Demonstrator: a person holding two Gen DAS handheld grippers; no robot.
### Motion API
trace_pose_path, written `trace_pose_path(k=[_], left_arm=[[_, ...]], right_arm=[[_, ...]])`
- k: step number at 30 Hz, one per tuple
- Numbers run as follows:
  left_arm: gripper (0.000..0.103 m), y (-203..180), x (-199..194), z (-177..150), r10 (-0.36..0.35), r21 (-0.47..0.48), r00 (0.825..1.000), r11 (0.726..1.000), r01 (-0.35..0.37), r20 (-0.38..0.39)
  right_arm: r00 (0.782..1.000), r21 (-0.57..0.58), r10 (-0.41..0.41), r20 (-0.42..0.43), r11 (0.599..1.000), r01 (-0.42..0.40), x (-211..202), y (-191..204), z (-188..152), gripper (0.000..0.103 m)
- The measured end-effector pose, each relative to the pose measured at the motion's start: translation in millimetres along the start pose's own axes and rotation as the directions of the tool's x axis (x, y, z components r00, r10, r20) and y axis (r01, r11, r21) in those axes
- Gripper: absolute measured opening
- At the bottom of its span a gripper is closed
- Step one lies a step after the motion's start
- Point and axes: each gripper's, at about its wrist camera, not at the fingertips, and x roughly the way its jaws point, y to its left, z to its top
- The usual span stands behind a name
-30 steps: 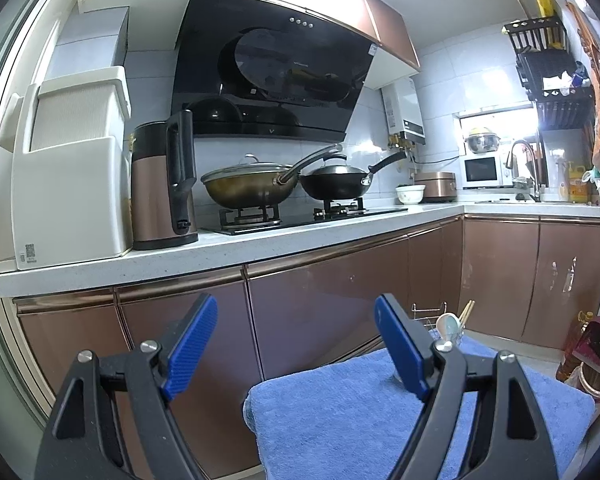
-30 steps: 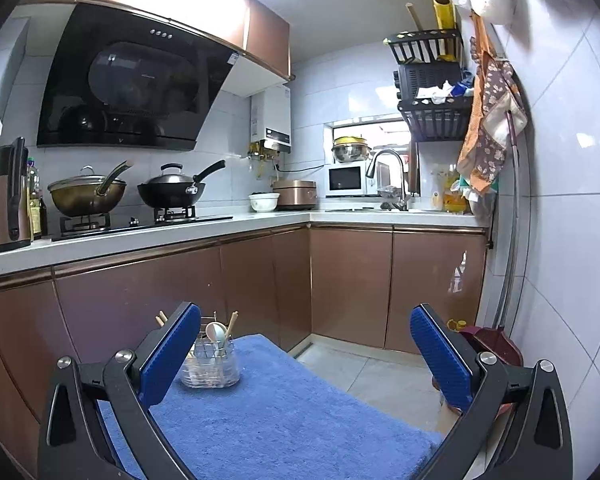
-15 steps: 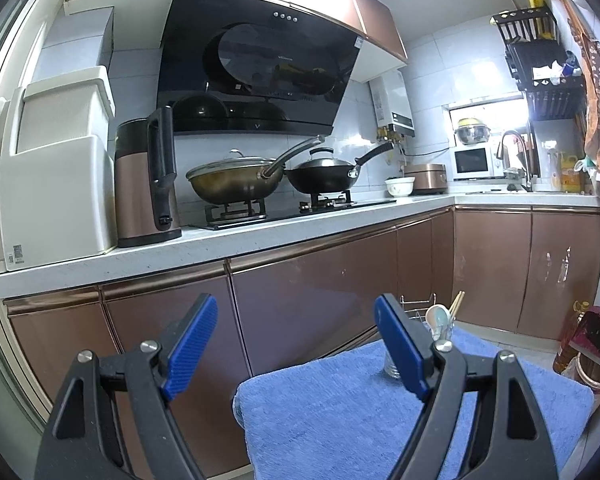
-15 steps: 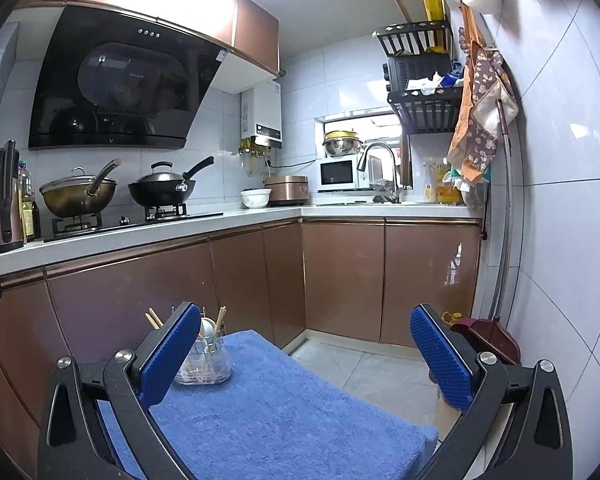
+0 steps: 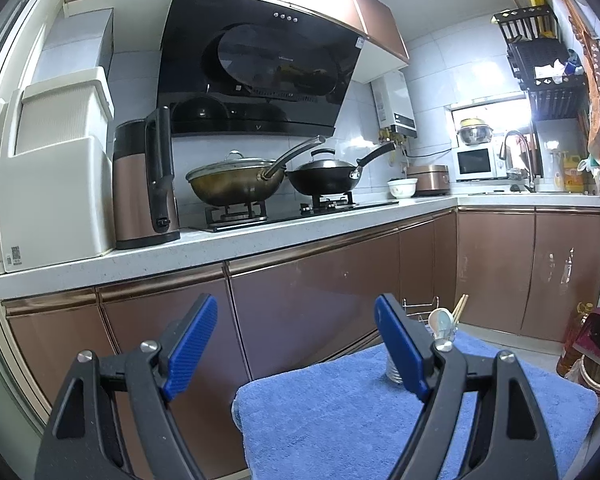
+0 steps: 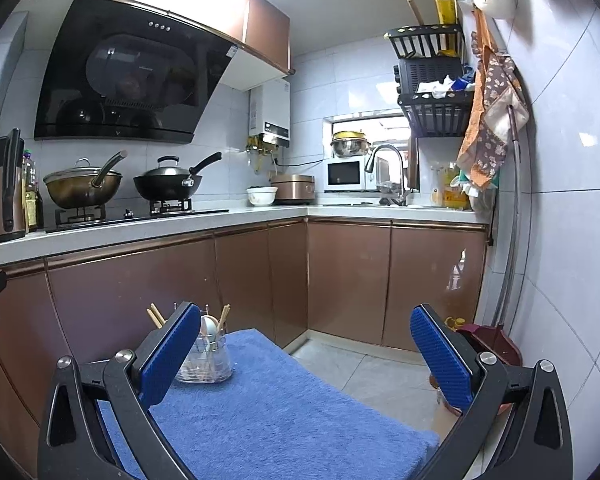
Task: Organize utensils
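Both the left gripper (image 5: 296, 344) and right gripper (image 6: 306, 348) gape wide, holding nothing; the clear holder (image 6: 207, 362) stands at the towel's (image 6: 276, 412) ten o'clock.

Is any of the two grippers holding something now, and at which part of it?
Nothing is held. The left gripper and right gripper are both open and empty above the blue towel; the utensil holder stands untouched.

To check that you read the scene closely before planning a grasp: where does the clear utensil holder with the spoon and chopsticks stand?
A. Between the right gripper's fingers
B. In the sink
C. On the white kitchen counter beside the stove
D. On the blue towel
D: the utensil holder stands on the blue towel, near its far edge, below the counter, and both grippers are open and empty.
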Motion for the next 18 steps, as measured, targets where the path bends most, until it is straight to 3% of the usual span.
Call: trace_pose_path(k=[18], left_arm=[[0.080,6.6,26.4,-1.7,0.002,-0.040,1.000,0.999,-0.003,-0.027]], right_arm=[[0.998,-0.064,0.010,-0.056,0.998,-0.013,39.9,26.1,-5.3,0.103]])
